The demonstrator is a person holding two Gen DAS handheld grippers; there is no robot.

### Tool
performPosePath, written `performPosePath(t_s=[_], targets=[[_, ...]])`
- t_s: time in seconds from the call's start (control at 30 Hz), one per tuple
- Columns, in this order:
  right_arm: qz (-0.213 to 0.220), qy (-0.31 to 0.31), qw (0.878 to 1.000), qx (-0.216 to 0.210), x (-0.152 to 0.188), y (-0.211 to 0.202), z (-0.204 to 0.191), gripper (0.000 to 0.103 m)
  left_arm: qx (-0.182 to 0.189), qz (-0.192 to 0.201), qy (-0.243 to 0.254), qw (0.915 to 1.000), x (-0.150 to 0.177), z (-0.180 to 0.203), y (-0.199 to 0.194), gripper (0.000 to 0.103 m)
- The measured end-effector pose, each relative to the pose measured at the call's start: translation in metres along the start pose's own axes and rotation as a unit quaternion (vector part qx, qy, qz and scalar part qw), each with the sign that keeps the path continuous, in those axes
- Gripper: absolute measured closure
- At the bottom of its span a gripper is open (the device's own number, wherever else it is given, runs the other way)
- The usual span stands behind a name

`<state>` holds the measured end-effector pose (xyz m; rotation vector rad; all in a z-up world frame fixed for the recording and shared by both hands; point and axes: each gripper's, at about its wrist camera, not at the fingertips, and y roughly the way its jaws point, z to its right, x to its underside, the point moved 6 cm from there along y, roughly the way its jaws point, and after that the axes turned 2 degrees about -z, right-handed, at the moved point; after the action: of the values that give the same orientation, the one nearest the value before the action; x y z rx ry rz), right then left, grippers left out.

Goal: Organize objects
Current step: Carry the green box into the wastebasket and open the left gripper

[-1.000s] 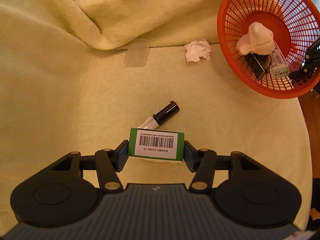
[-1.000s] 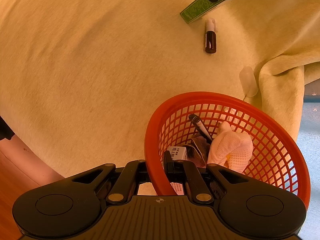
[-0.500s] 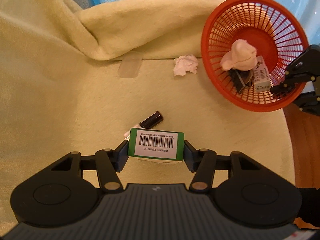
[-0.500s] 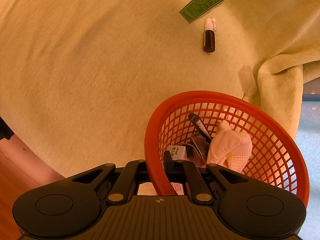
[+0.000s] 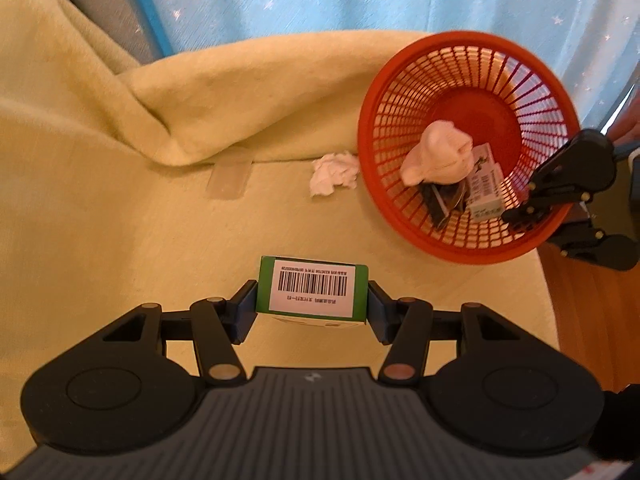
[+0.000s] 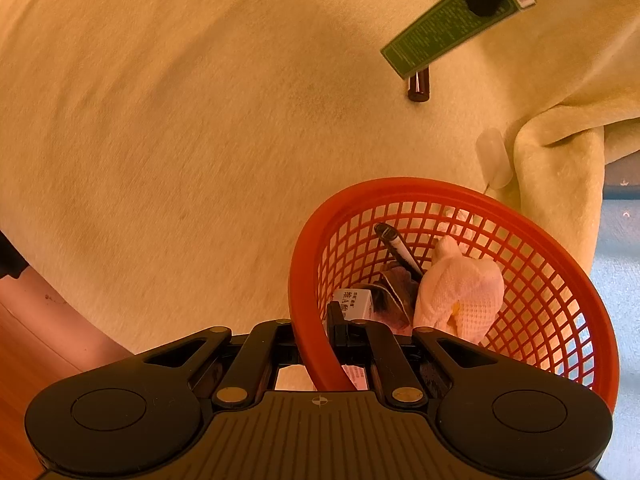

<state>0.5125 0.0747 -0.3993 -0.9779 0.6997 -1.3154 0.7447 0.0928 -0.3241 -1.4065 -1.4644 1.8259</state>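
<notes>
The orange basket stood on the yellow blanket, its near rim pinched by the right gripper. The left gripper held the green box crosswise, in the air, down-left of the basket.

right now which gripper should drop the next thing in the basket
Left. The left gripper already holds the green box lifted off the blanket, while the right gripper is clamped on the orange basket rim.
</notes>
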Motion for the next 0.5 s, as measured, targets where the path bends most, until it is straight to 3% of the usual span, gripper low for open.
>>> performPosePath(t_s=[0.5], targets=[[0.001,-0.001,1.0,-0.001,0.002,-0.001,0.0,0.101,0.09,0.065,-0.026,0.9934,-0.053,0.036,-0.014,0.053]])
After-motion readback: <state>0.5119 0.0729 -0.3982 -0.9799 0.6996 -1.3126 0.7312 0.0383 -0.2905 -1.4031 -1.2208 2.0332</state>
